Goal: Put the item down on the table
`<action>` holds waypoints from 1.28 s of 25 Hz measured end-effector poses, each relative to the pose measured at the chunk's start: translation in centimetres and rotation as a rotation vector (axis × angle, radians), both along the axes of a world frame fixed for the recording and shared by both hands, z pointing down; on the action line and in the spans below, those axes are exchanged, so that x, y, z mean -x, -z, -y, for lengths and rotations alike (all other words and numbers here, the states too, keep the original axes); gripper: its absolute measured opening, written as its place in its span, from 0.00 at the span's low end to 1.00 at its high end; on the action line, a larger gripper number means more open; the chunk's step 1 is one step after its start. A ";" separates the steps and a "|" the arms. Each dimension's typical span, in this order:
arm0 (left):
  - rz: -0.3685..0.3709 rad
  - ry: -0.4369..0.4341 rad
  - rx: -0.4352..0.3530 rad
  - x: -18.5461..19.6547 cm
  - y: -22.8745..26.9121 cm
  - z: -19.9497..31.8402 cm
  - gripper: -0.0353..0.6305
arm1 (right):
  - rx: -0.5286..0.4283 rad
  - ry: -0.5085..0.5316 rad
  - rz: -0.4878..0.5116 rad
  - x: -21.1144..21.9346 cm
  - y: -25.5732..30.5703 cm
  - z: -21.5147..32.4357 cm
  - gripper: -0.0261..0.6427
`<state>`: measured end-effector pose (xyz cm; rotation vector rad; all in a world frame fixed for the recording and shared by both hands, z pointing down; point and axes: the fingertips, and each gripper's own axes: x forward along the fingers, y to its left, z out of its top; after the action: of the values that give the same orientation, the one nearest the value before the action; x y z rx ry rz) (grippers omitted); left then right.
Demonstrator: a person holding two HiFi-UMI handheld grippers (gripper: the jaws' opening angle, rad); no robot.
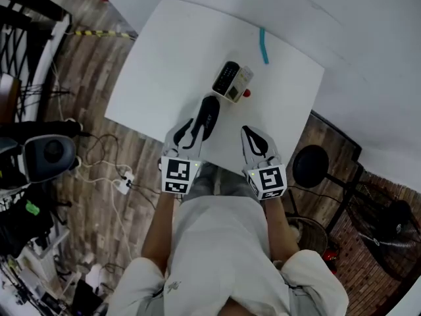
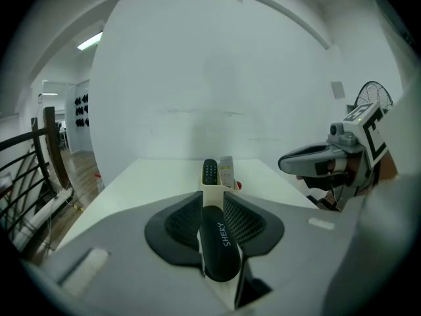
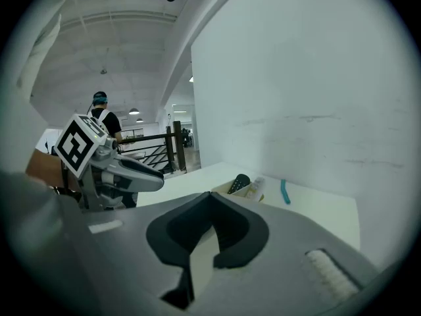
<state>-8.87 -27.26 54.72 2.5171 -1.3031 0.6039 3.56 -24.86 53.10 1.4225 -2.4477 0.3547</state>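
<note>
the left gripper point(image 2: 212, 204) clamps its jaws on the slim black item point(image 1: 208, 114), holding it raised over the near part of the white table point(image 1: 164, 58), short of the remote holder point(image 1: 231, 83), ready for set-down, while the right gripper point(image 3: 210, 206) waits beside it, jaws closed on nothing.

Looks like a lab or data-recording setup in an open loft-type bldg, not a home. A white table point(image 1: 164, 64) stands alone on a wood floor point(image 1: 92, 71), w/ a plain white wall point(image 2: 210, 78) behind it. Floor at the head view's left is strewn w/ cables point(image 1: 99, 166) & a power strip point(image 1: 123, 184), w/ dark gear point(image 1: 46, 153) piled beside. At right are a round stool point(image 1: 310, 166) & a wire-cage fan point(image 1: 395, 224). A black railing point(image 3: 176, 149) edges a long hall lit by ceiling strip lights point(image 2: 89, 41). Another person point(image 3: 105, 120) in a cap stands in the bkgd.
</note>
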 end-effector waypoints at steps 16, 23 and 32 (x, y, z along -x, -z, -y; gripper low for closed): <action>-0.077 -0.027 -0.133 1.6 5.7 -4.0 0.08 | -0.104 -0.062 -0.027 0.4 4.9 -3.8 0.04; -0.082 -0.049 -0.140 1.8 6.3 -4.2 0.08 | -0.107 -0.087 -0.018 0.9 5.7 -4.3 0.04; -0.082 -0.057 -0.140 1.2 6.2 -3.3 0.08 | -0.104 -0.079 -0.014 1.0 5.8 -3.3 0.04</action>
<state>-10.04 -23.99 48.49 2.6682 -1.2905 0.4299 2.55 -21.55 47.27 1.5612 -2.4360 0.2366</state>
